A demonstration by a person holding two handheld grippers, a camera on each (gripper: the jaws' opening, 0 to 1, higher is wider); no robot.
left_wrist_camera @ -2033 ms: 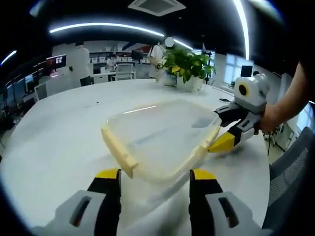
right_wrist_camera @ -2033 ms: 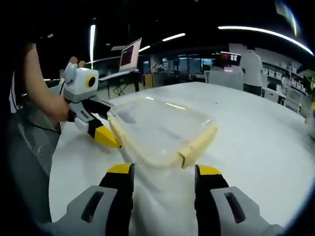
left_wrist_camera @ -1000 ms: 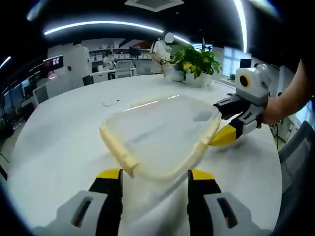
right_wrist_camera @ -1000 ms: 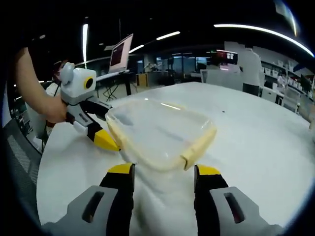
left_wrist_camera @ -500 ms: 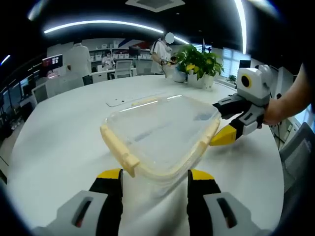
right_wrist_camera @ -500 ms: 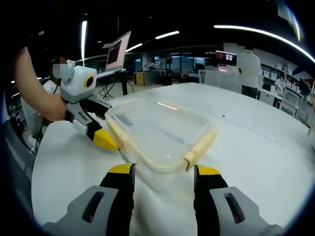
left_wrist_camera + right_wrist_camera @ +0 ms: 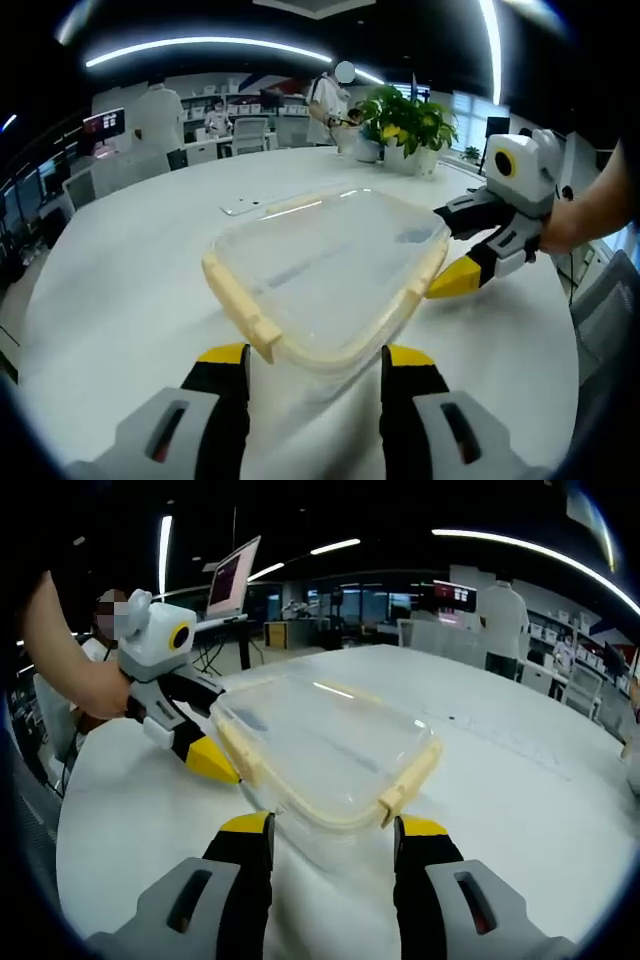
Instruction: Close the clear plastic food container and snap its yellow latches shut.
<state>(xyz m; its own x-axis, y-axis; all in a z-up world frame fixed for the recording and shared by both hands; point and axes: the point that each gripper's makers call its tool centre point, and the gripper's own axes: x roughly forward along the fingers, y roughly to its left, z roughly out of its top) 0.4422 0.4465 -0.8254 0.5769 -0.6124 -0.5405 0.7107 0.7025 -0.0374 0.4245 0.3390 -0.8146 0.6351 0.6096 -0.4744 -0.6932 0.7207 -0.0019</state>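
In the left gripper view, the left gripper (image 7: 312,355) has its yellow-tipped jaws spread wide with nothing between them, their tips just short of the near corner of the clear plastic food container (image 7: 325,265). In the right gripper view, the right gripper (image 7: 330,830) is likewise wide apart and holding nothing, facing another corner of the same container (image 7: 325,750). Each gripper also appears in the other's view: the right one (image 7: 470,272) at the container's far-right edge, the left one (image 7: 200,755) with a yellow tip at the container's left side, touching or nearly so. The lid seems to sit on the box, and the yellow latches (image 7: 245,305) look flared outward along the rim rather than snapped down; another latch (image 7: 410,775) shows on the right gripper's side. The container looks light, thin-walled and smooth, so it will likely skid on the table when pushed from one side alone; bracing one edge while pressing the opposite latch down at its middle seems the safest hold. It rests on a round white table (image 7: 110,300), glossy and reflective. Beyond are a potted plant (image 7: 405,125), office desks, chairs, monitors, an open laptop (image 7: 233,580), ceiling strip lights and people standing in the distance.
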